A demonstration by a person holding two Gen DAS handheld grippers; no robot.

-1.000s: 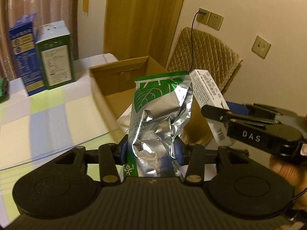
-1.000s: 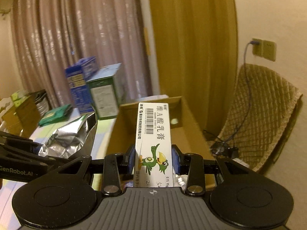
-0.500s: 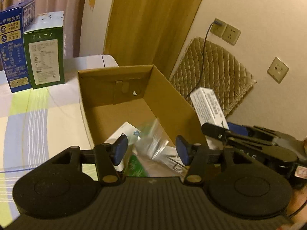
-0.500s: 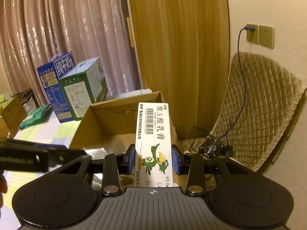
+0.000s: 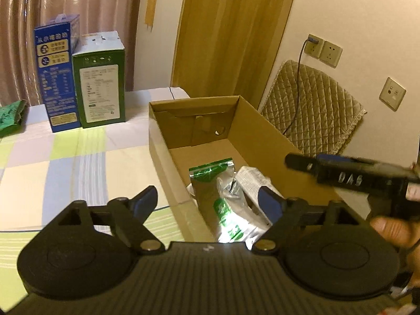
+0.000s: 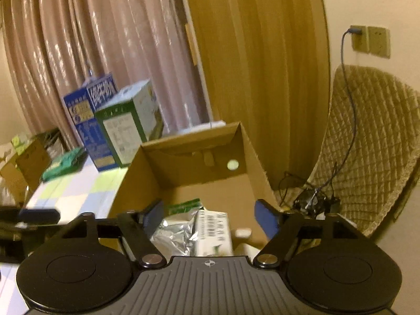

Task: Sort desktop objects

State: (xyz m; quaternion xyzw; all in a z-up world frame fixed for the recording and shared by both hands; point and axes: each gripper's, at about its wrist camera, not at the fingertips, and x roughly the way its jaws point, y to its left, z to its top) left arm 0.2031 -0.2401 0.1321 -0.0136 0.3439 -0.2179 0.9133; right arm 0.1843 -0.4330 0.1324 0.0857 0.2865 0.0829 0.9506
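Both the left gripper and right gripper are found spread and empty above the cardboard box, where the foil pouch and white carton are deposited; a green packet and two tall cartons are left on the table.

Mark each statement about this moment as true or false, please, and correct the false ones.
1. The left tongs grip the foil pouch. False: they are open, and the pouch lies in the cardboard box.
2. The right tongs are open. True.
3. The white carton lies inside the box beside the pouch. True.
4. The blue carton and the green carton lie flat in the box. False: they stand upright on the table.
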